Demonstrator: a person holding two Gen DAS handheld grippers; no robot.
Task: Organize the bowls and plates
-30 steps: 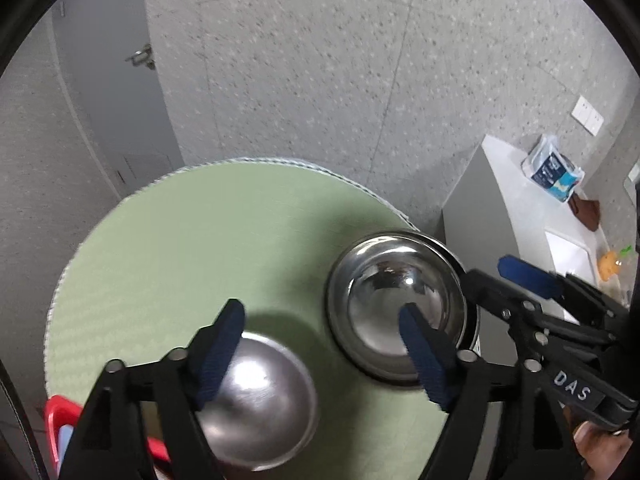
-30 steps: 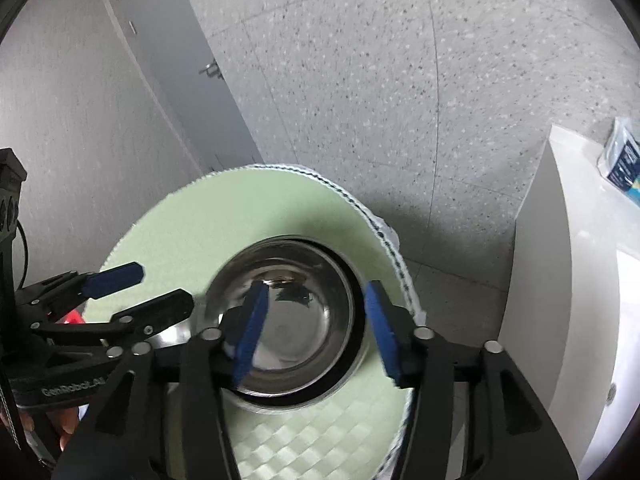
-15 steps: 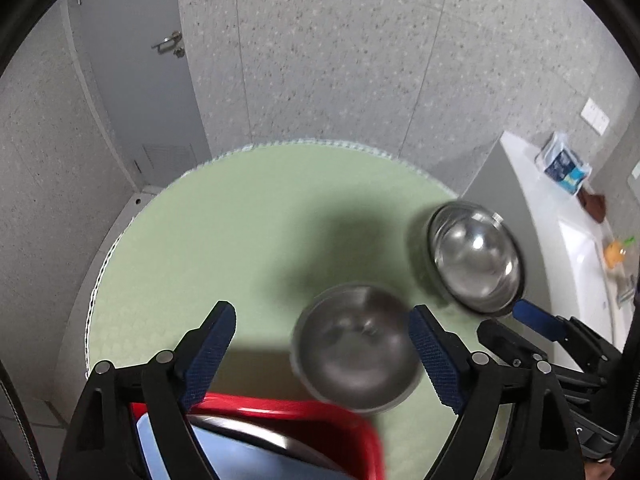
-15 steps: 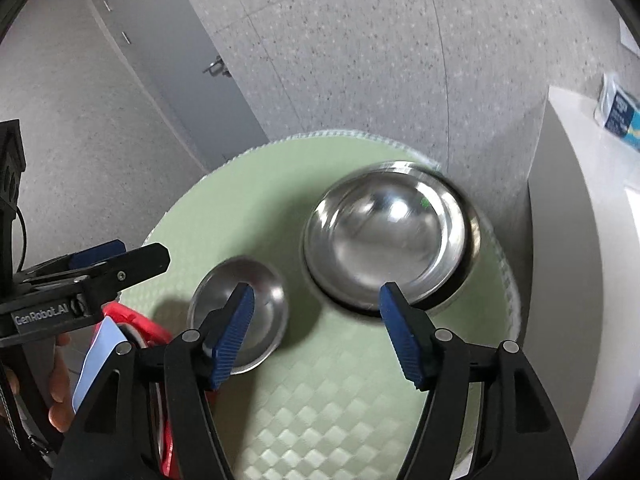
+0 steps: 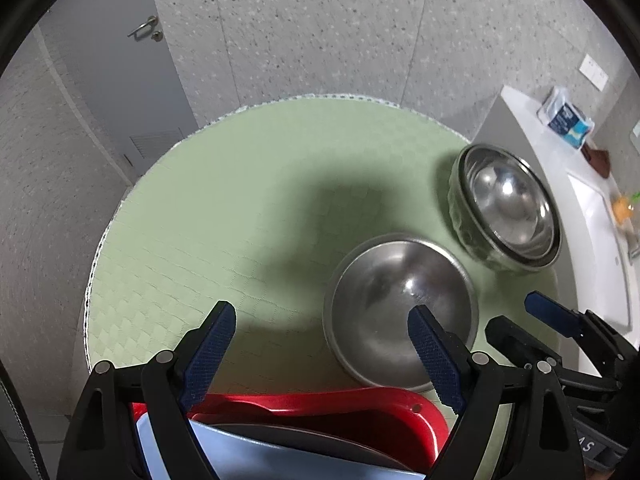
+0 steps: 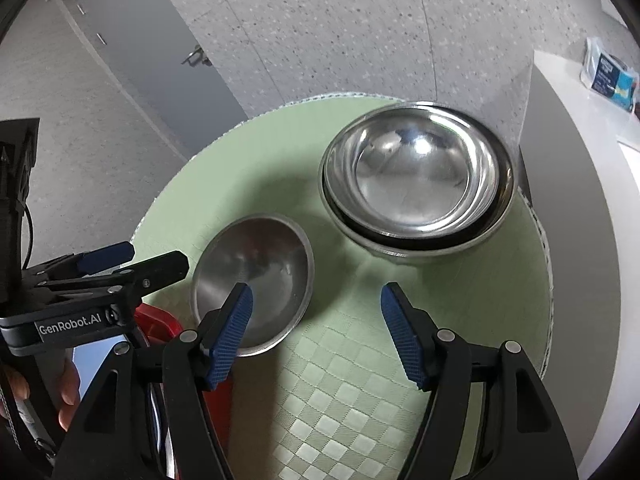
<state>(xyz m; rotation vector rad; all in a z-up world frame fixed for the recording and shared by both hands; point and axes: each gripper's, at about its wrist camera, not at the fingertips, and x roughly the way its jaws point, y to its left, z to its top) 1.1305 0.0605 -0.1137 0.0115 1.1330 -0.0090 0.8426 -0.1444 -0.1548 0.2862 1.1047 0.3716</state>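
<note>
A small steel bowl (image 5: pixel 400 308) (image 6: pixel 252 280) sits alone on the round green table (image 5: pixel 248 208) (image 6: pixel 460 300). A stack of larger steel bowls (image 5: pixel 506 208) (image 6: pixel 416 180) stands at the table's far right edge. My left gripper (image 5: pixel 320 356) is open and empty, above the table's near side, with the small bowl beside its right finger. My right gripper (image 6: pixel 320 332) is open and empty, held above the table between the small bowl and the stack. A red tray (image 5: pixel 320 412) (image 6: pixel 160 320) holding a pale blue plate (image 5: pixel 248 456) lies at the near edge.
A white counter (image 5: pixel 592 216) (image 6: pixel 580 140) with a blue-and-white packet (image 5: pixel 566 118) (image 6: pixel 608 72) stands right of the table. A grey door (image 5: pixel 108 80) is at the back left. The right gripper shows at the lower right of the left wrist view (image 5: pixel 560 332).
Both grippers have drawn back and up from the bowls. The right gripper opened wider and left the large bowl on the stack. The red tray has come into view.
</note>
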